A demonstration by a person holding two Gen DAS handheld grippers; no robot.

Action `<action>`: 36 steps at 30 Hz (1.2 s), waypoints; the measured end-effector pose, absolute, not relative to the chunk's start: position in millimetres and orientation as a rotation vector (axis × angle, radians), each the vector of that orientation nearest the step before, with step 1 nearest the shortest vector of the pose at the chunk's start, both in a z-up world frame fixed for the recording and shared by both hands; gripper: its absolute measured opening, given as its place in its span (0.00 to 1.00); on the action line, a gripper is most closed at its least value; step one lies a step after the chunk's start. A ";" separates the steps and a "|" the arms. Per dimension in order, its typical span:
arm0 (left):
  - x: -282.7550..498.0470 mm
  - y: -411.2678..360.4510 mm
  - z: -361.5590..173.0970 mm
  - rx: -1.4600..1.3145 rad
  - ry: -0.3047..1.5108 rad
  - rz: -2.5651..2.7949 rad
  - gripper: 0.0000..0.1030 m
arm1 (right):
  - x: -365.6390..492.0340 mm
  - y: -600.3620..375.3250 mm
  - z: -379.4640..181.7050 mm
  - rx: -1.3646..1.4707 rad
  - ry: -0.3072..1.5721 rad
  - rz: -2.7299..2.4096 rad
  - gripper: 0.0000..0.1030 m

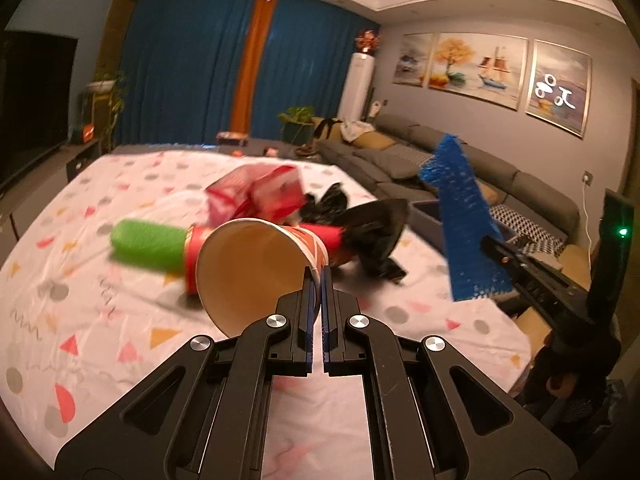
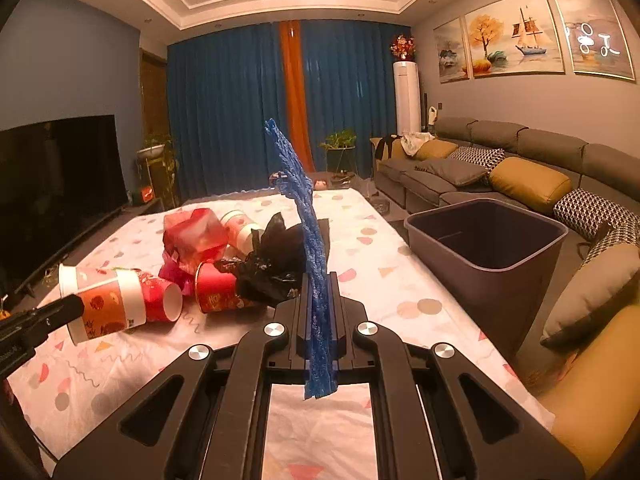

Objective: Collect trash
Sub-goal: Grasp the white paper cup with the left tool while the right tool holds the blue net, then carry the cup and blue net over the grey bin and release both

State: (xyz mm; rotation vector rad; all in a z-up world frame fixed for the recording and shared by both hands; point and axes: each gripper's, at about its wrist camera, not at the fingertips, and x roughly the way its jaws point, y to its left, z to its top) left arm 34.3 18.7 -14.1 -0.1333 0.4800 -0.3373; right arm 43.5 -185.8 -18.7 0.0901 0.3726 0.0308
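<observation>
My left gripper (image 1: 318, 280) is shut on the rim of a red-and-white paper cup (image 1: 252, 268), held off the table with its mouth toward the camera. The right wrist view shows the same cup (image 2: 104, 304) in the left gripper (image 2: 74, 308) at the far left. My right gripper (image 2: 318, 284) is shut on a strip of blue foam netting (image 2: 308, 208) that stands up above the jaws. In the left wrist view that netting (image 1: 460, 220) hangs at the right. On the table lie more red cups (image 2: 220, 292), a red plastic bag (image 2: 196, 236), a black bag (image 2: 272, 264) and a green roll (image 1: 150, 250).
A dark grey bin (image 2: 488, 240) stands open beside the table's right edge, with the grey sofa (image 2: 500, 160) and its cushions behind it. A patterned white cloth (image 2: 380, 248) covers the table. A large dark television (image 2: 56, 184) stands at the left.
</observation>
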 end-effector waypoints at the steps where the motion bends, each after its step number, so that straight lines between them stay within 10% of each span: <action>1: 35.0 13.7 -11.8 -0.126 0.475 -0.345 0.02 | 43.3 -188.1 -18.3 0.093 0.370 0.029 0.07; 36: 119.3 -202.6 37.1 -0.004 0.392 -0.637 0.02 | 81.7 -328.4 4.2 0.130 0.290 -0.225 0.07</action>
